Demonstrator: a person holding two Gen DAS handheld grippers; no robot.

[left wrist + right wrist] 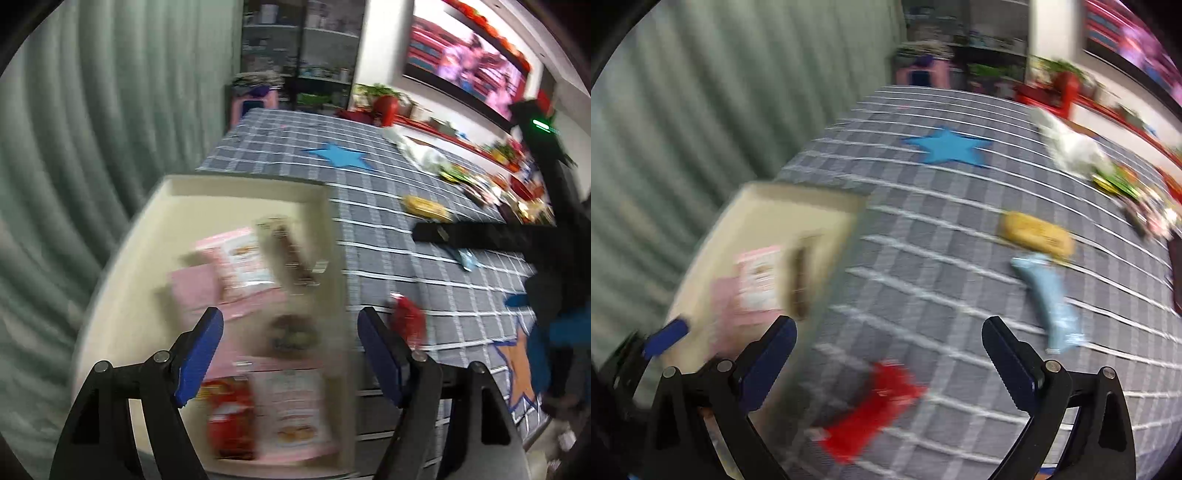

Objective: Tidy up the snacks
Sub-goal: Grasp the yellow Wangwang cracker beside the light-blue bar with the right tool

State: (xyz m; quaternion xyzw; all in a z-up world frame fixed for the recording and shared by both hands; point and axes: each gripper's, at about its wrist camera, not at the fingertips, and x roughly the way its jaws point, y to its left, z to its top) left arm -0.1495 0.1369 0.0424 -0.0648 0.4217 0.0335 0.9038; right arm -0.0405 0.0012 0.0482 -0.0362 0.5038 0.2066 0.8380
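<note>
Lying on the grey checked tablecloth [923, 258] just right of the cream tray [798, 201]: a red snack packet [871, 410], long axis running from near left to far right, sitting between the spread fingers of the right gripper [888, 369], untouched by either pad

Resting farther right: a pale blue packet [1049, 302], lengthwise near to far and leaning slightly left at its far end; just beyond it, touching or almost so, a yellow-brown snack [1036, 232] lying crosswise

Filling the tray: pink and white packets [240, 266], a brown bar [291, 254] angled from far left to near right, a round dark snack [291, 332] and a red packet [229, 417], all blurred by motion

Hovering over the tray's near right corner: the left gripper [290, 354], jaws wide apart, gripping nothing; the same red snack packet [408, 321] showing just outside the tray wall to the right

Crowding the far right edge: a white bag [1071, 147] and a jumble of colourful items [1137, 199], too smeared to identify; a blue star [947, 147] marking the cloth farther back
</note>
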